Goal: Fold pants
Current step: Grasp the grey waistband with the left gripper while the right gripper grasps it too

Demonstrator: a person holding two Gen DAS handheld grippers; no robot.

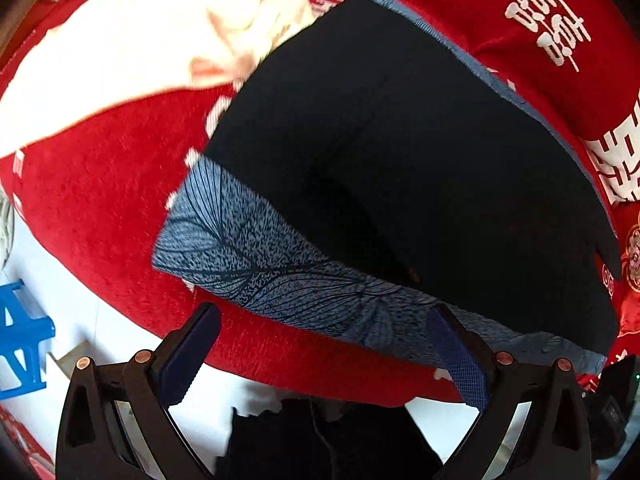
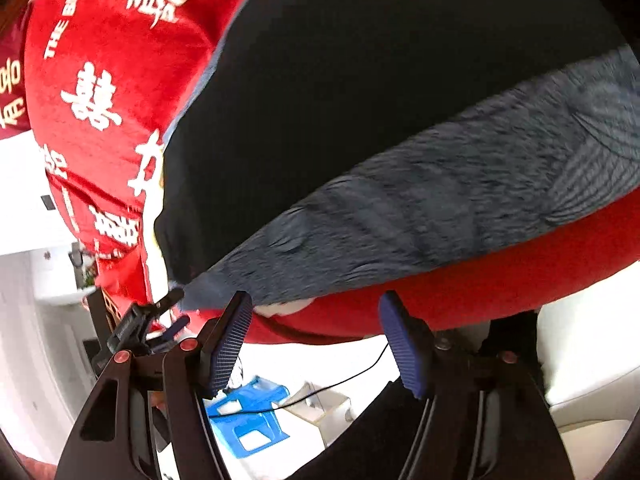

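Black pants [image 1: 400,160] lie flat on a red bed cover [image 1: 100,208], with a blue-grey leaf-patterned band [image 1: 280,272] along their near edge. My left gripper [image 1: 323,310] hovers open over that band; its right fingertip overlaps the band's edge and its left fingertip is over the red cover. In the right wrist view, the pants [image 2: 360,80] and the band [image 2: 440,200] fill the top. My right gripper [image 2: 315,296] stands open just below the band's corner, with only the cover's edge behind the gap. The left gripper [image 2: 178,308] shows small beside that corner.
The red cover [image 2: 100,80] carries white characters. A cream cloth [image 1: 140,48] lies on the bed beyond the pants. A blue plastic stool [image 2: 248,412] stands on the white floor below the bed's edge, beside a thin black cable [image 2: 340,380]. A person's dark clothing [image 1: 320,440] is close below.
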